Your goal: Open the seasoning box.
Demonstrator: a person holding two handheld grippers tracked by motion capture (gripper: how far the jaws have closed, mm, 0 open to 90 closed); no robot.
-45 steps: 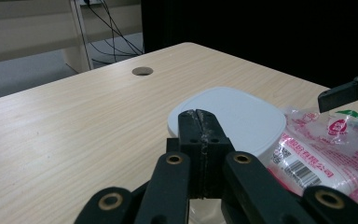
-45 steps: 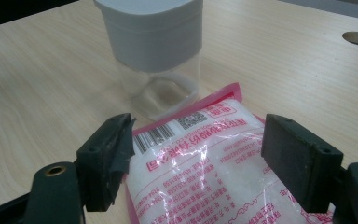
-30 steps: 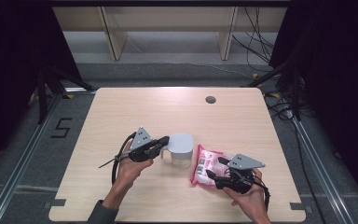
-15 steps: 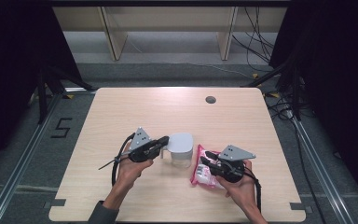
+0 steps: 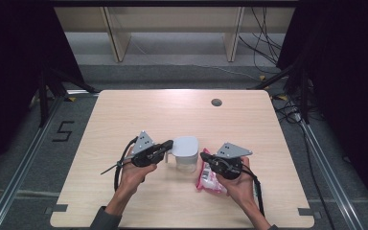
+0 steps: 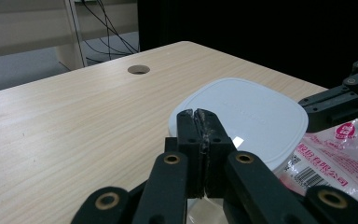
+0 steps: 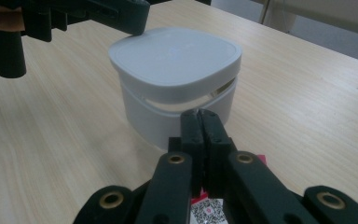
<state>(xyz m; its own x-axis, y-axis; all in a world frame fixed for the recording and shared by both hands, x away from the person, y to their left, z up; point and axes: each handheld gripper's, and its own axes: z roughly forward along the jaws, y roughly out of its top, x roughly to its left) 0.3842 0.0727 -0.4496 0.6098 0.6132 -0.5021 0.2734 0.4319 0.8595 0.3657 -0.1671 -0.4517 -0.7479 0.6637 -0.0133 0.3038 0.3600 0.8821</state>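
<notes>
A white lidded container point(image 5: 186, 153) stands mid-table, and its lid point(image 6: 247, 116) looks slightly raised on one side point(image 7: 177, 60). To its right lies a pink snack packet point(image 5: 210, 179). My left gripper point(image 5: 169, 143) is shut, its tips point(image 6: 197, 114) at the lid's near-left edge; I cannot tell whether they pinch the rim. My right gripper point(image 5: 203, 156) has just been closing and is now shut with nothing between its jaws point(image 7: 199, 114). It hovers over the packet point(image 7: 207, 212) and points at the container's side.
The wooden table point(image 5: 139, 115) has a round cable hole point(image 5: 216, 102) at the back right. Shelf legs point(image 5: 115, 40) and floor cables point(image 5: 263, 33) lie beyond the far edge. Dark curtains flank both sides.
My right gripper has moved left and a little up, across the packet toward the container, and its jaws have closed. The left gripper and container have stayed put.
</notes>
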